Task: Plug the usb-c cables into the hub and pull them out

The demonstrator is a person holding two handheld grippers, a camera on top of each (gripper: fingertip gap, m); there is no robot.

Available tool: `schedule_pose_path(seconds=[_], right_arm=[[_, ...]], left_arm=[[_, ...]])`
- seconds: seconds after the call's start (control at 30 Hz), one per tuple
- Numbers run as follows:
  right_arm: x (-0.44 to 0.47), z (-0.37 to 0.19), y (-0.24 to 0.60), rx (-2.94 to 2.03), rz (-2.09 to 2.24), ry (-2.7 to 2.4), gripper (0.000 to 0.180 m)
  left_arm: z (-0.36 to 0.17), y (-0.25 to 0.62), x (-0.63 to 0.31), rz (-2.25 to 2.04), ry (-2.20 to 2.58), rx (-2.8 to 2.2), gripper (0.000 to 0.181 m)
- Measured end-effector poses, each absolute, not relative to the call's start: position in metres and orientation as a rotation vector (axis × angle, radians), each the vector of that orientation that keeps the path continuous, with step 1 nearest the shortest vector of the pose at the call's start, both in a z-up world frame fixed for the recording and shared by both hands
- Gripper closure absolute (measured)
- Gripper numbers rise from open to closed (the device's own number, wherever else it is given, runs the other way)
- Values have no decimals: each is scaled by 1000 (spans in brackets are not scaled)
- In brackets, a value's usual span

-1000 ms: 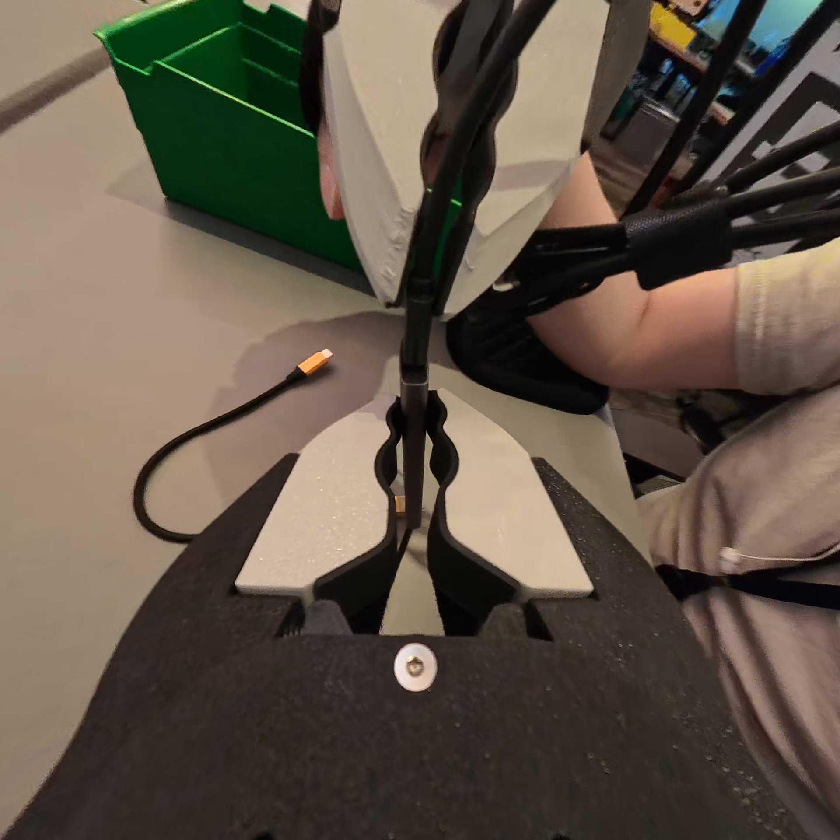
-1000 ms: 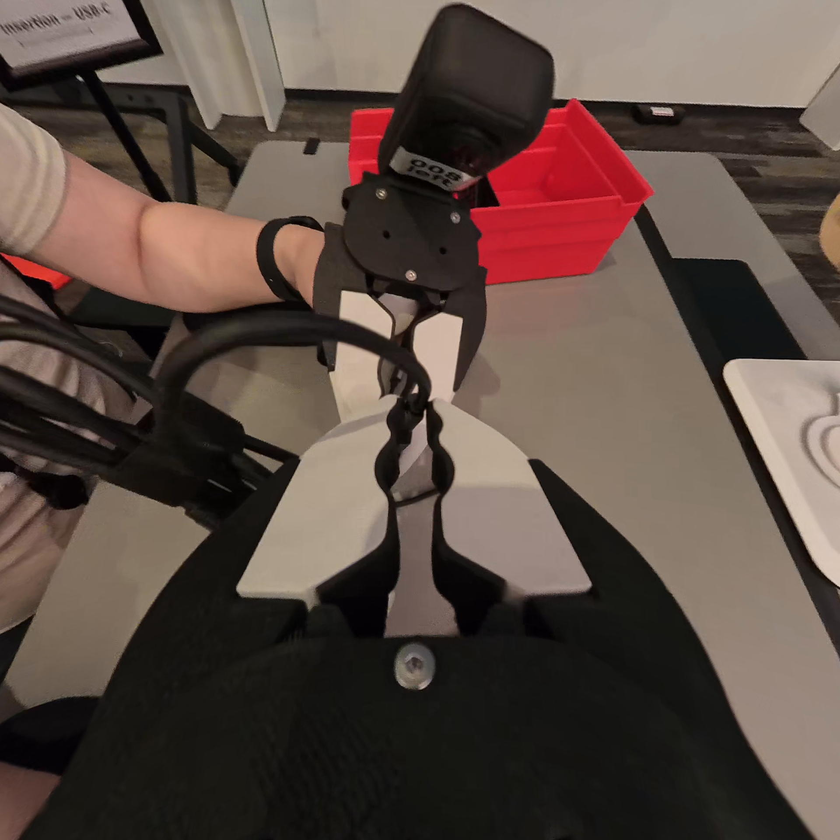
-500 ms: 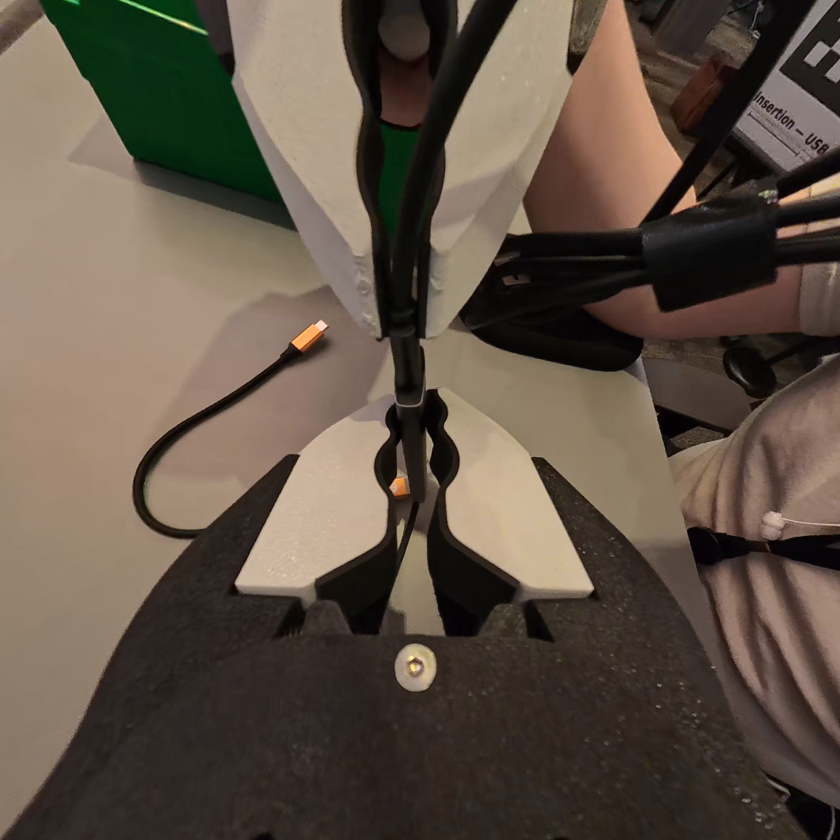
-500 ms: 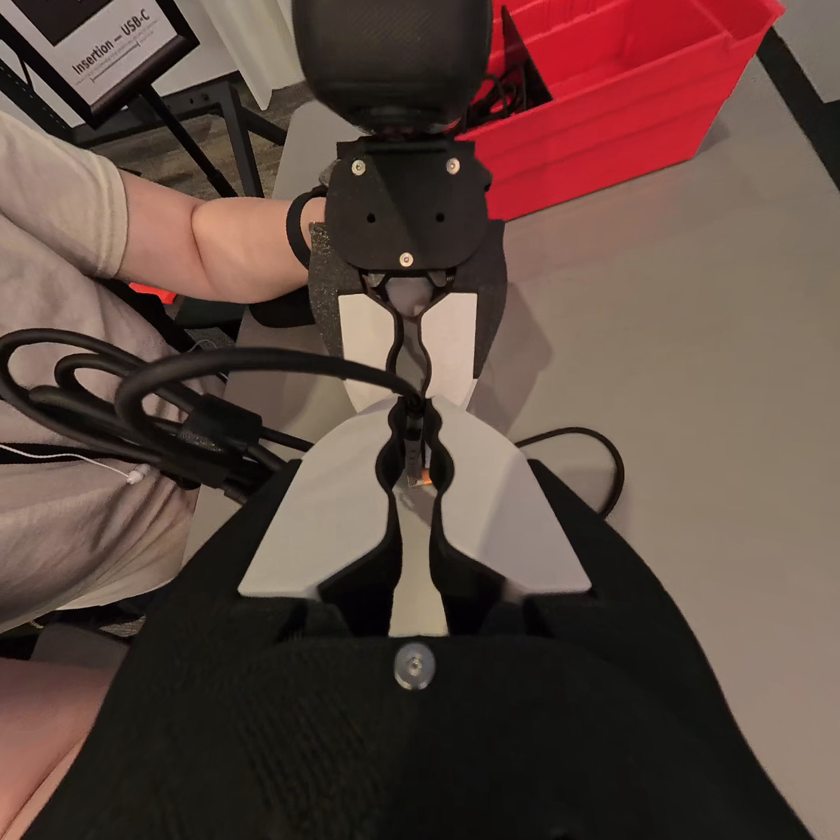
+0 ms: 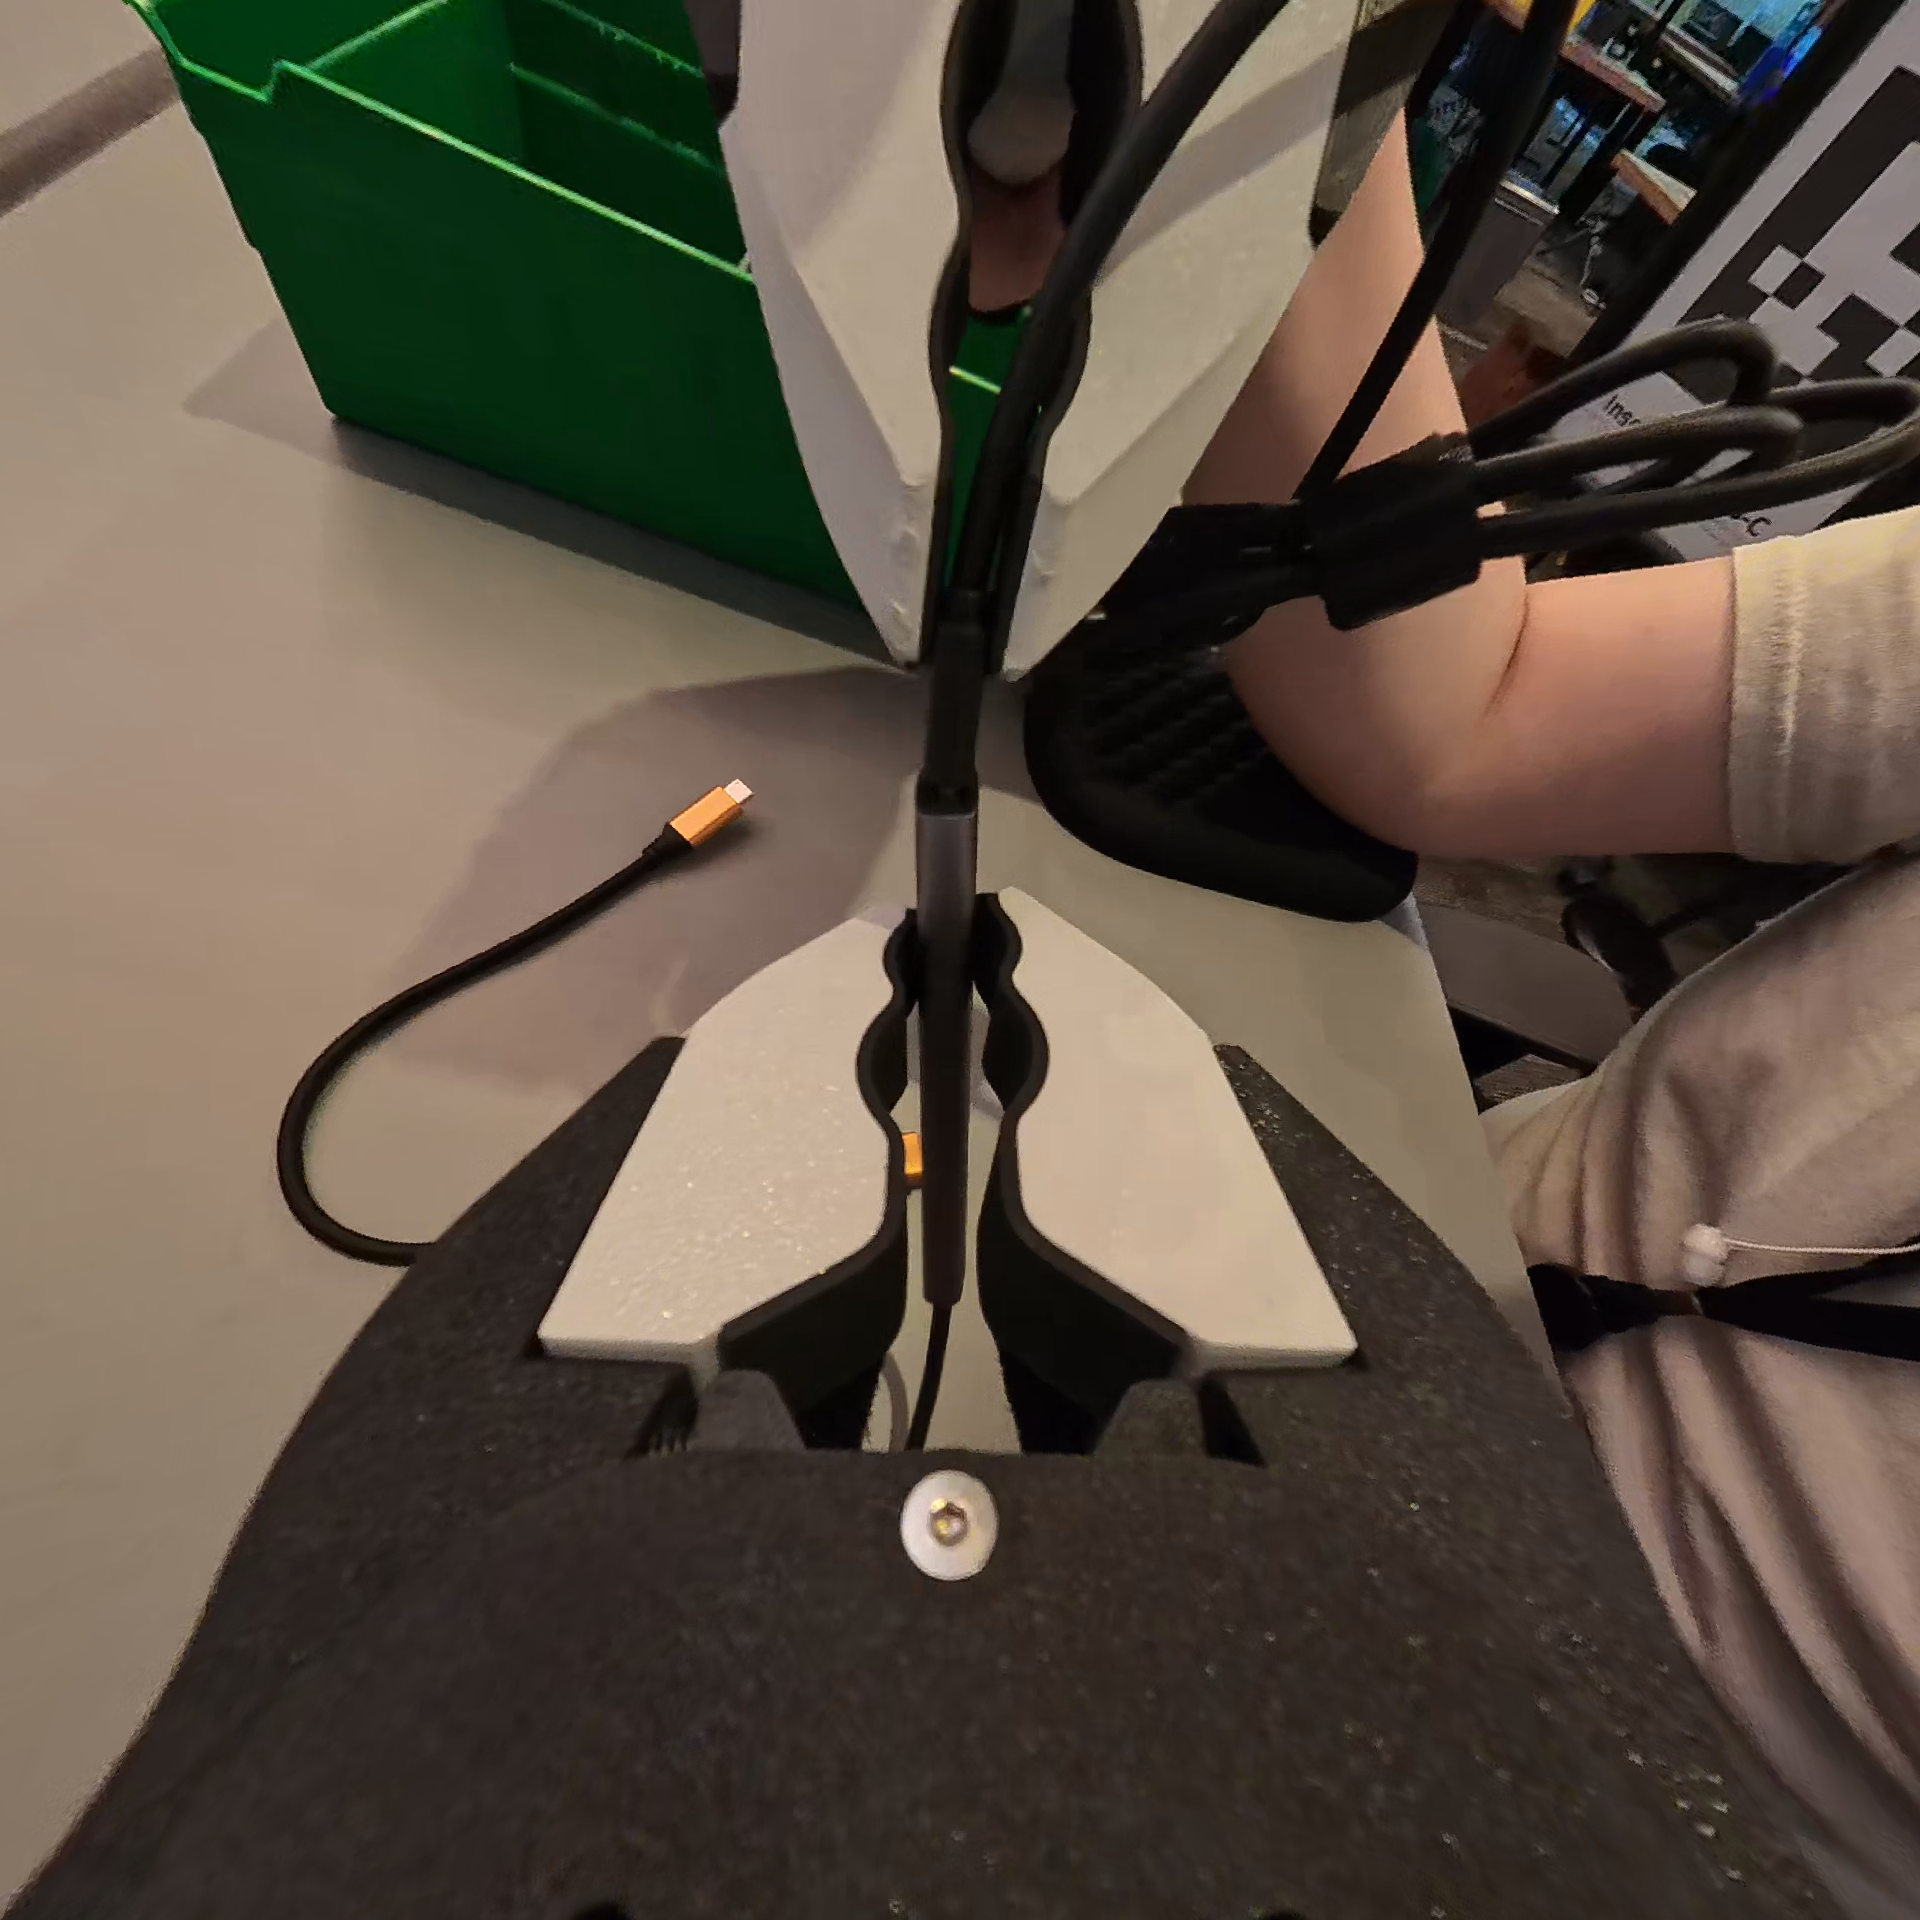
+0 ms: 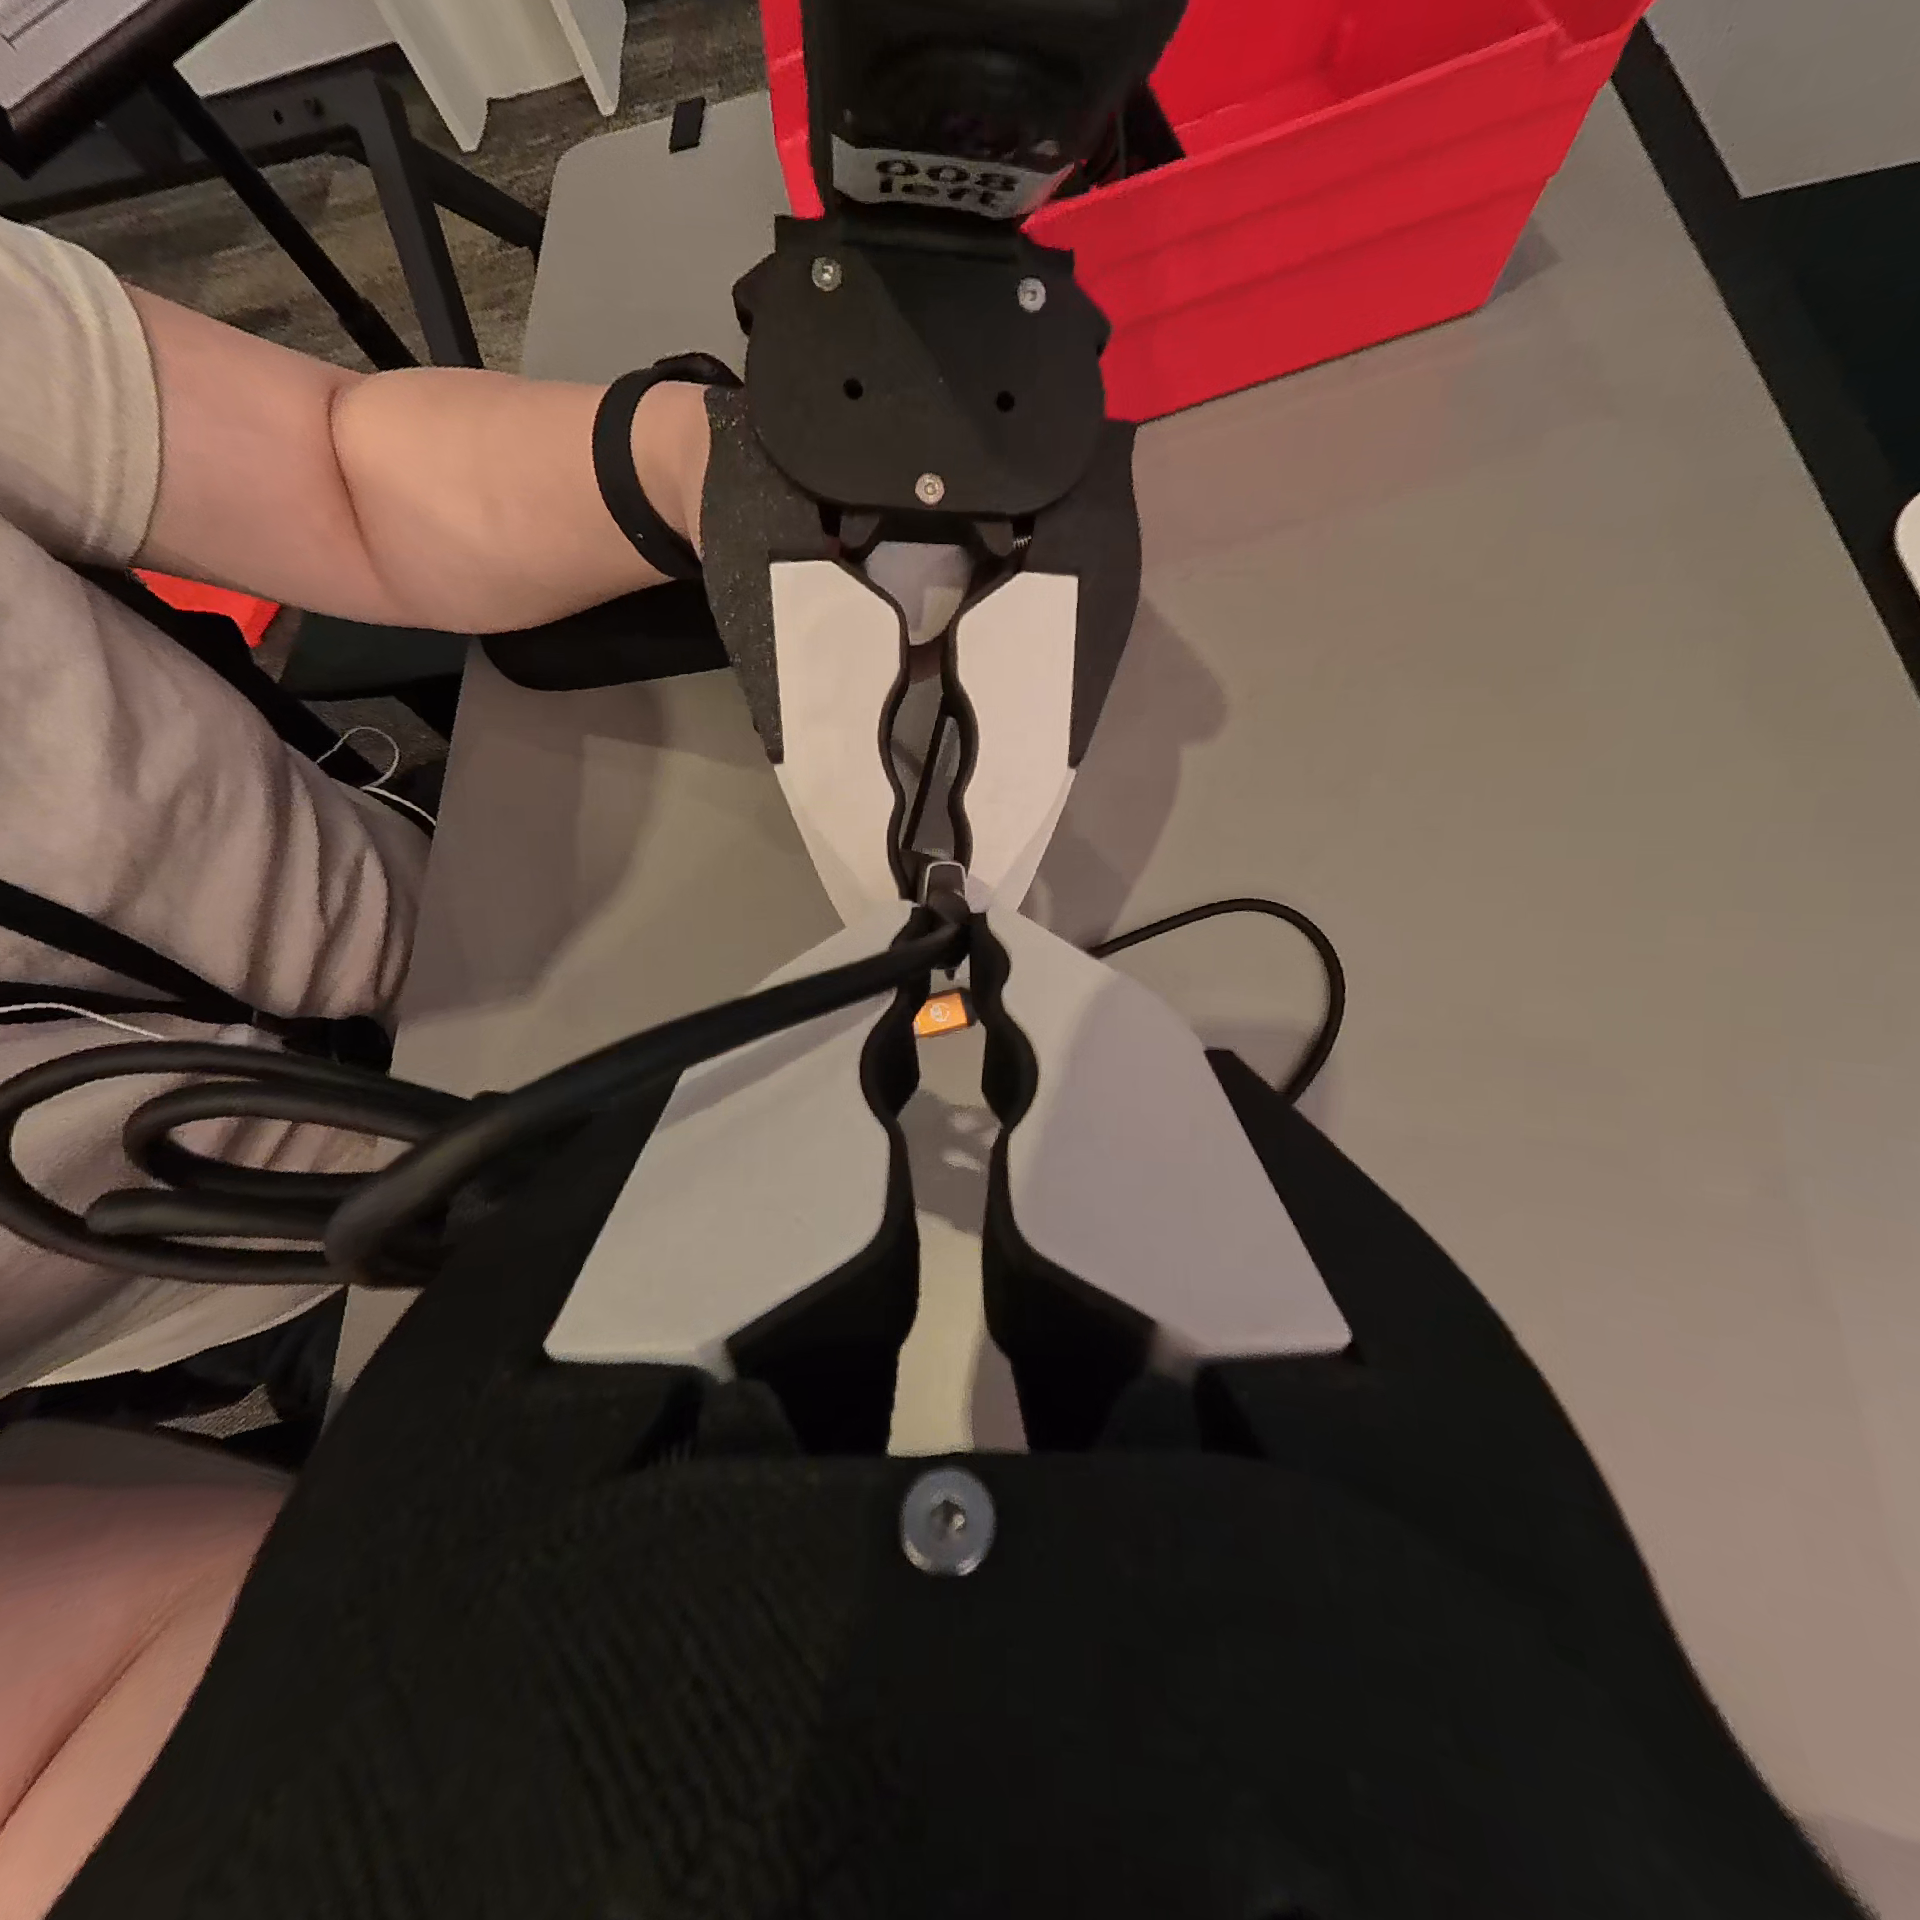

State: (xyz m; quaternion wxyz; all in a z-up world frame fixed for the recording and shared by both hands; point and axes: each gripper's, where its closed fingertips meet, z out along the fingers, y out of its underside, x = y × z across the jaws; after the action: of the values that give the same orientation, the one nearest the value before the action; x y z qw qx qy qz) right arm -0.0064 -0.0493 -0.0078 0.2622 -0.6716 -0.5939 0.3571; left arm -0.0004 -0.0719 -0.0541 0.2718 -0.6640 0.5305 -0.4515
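Observation:
My left gripper (image 5: 943, 925) is shut on a slim dark hub (image 5: 943, 852), held edge-on above the grey table (image 5: 260, 727). An orange USB-C plug (image 5: 912, 1155) sits against the hub's left side between my fingers, with a thin cable trailing down. My right gripper (image 6: 940, 920) faces the left gripper (image 6: 930, 873) tip to tip. It is shut on the thick black hub cable (image 6: 727, 1029) where that meets the hub. The orange plug (image 6: 940, 1016) shows below its fingers. A second orange-tipped cable (image 5: 712, 810) lies loose on the table.
A green bin (image 5: 520, 291) stands at the back left in the left wrist view. A red bin (image 6: 1351, 177) stands behind the left gripper. The hub cable's strapped coil (image 6: 208, 1143) hangs by the person's torso. The table edge (image 5: 1439, 987) is close on the person's side. Tip to tip, the grippers are about 5 centimetres apart.
Both grippers keep their holds. The right gripper has drawn slightly away from the left, so more of the hub's cable end shows between them. Both views have tilted.

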Motion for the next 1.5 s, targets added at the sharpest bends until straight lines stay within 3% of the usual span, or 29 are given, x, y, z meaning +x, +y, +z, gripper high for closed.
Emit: schedule_pose_path(seconds=[1.0, 1.2, 1.3, 1.37, 1.5], right_arm=[[-8, -45, -55, -1997, 1124, -1639, 171], [-8, -35, -49, -1932, 1112, -1626, 172], [-6, -29, -41, -1952, 1121, -1546, 172], [-3, -26, -34, -1958, 1134, -1482, 172], [7, -7, -27, -1925, 1243, -1352, 172]], left_arm=[[-90, -81, -4, -1199, 1580, -1948, 172], [-79, -77, -3, -1368, 1491, -1874, 171], [-99, -76, -9, -1323, 1536, -1960, 157], [-103, -78, -6, -1340, 1546, -1967, 172], [-76, -74, -1, -1472, 1425, -1876, 173]])
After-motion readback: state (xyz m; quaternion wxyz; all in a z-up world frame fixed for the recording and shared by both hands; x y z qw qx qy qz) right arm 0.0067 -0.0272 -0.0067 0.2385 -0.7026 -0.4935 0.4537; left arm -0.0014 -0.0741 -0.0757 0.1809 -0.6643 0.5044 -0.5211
